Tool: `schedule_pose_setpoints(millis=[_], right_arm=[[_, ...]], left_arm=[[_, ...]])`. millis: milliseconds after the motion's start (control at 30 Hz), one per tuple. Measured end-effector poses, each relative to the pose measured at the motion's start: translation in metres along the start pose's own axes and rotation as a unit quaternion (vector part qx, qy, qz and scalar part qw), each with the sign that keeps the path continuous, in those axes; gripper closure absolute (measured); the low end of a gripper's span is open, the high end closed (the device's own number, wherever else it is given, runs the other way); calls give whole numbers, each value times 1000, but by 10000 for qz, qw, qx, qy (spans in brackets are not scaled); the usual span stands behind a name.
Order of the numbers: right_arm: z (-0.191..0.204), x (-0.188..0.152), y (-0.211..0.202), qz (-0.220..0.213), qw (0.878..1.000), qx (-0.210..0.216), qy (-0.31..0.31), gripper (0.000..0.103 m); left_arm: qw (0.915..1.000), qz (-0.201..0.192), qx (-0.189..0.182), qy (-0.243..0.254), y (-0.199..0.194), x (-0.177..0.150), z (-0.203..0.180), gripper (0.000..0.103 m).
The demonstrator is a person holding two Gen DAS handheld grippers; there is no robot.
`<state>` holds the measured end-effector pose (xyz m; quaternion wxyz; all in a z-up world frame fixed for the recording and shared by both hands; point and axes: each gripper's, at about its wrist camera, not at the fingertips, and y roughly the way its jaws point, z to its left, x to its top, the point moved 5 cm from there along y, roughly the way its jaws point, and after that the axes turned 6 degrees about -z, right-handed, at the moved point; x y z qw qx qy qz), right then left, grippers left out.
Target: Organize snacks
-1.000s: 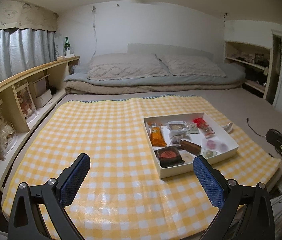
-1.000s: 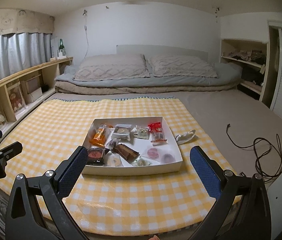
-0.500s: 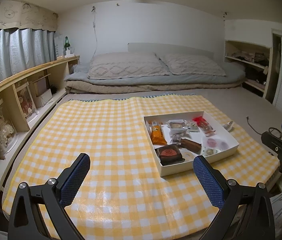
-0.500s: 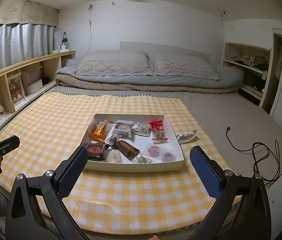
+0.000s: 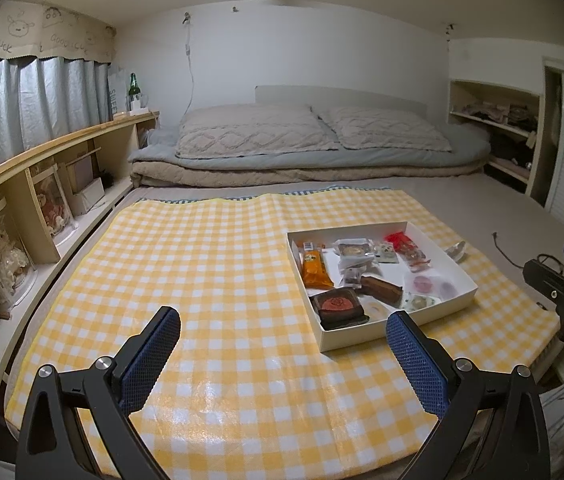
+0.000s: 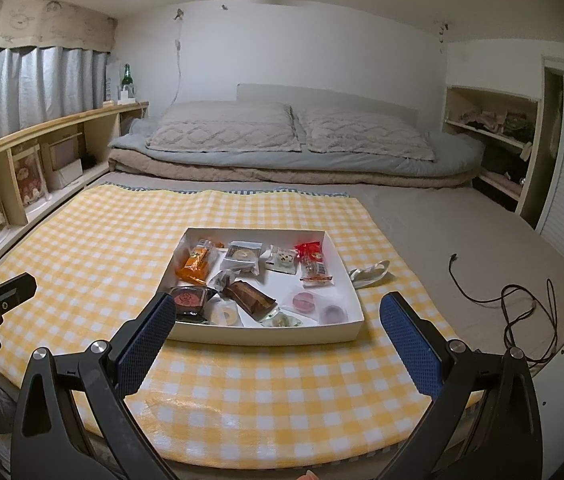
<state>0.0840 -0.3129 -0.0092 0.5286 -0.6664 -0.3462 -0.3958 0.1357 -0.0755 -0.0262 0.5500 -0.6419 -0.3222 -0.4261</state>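
A shallow white box (image 6: 266, 336) (image 5: 433, 308) sits on a yellow checked cloth (image 6: 82, 248) (image 5: 210, 264) and holds several wrapped snacks. Among them are an orange packet (image 6: 196, 266) (image 5: 313, 268), a brown bar (image 6: 250, 298) (image 5: 379, 290), a dark round cake (image 6: 188, 299) (image 5: 337, 305) and a red packet (image 6: 313, 264) (image 5: 405, 246). One white wrapper (image 6: 369, 273) (image 5: 457, 249) lies on the cloth just right of the box. My right gripper (image 6: 278, 312) hangs open just before the box's near edge. My left gripper (image 5: 283, 330) is open over bare cloth, left of the box.
Folded bedding and two pillows (image 6: 289, 136) lie at the far end. A wooden shelf unit (image 5: 42, 184) runs along the left. A dark cable (image 6: 513, 300) lies on the grey mattress at right. A wall niche (image 6: 489, 140) with clutter is at far right.
Both grippers have tilted and shifted slightly; the box now sits a little closer in the right wrist view. Both stay open and nothing in the box has moved.
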Motion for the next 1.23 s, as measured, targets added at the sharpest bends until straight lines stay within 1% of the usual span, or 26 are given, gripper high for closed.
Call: schedule_pose_setpoints(millis=[1033,1233], right_arm=[[0,0,0,4,10000,14,-21,0],[-1,0,0,-5,10000,27,-12,0]], left_arm=[[10000,-12,50,-15,-1,1,-2,0],[9999,-46,136,-67,-2,1,-6,0]])
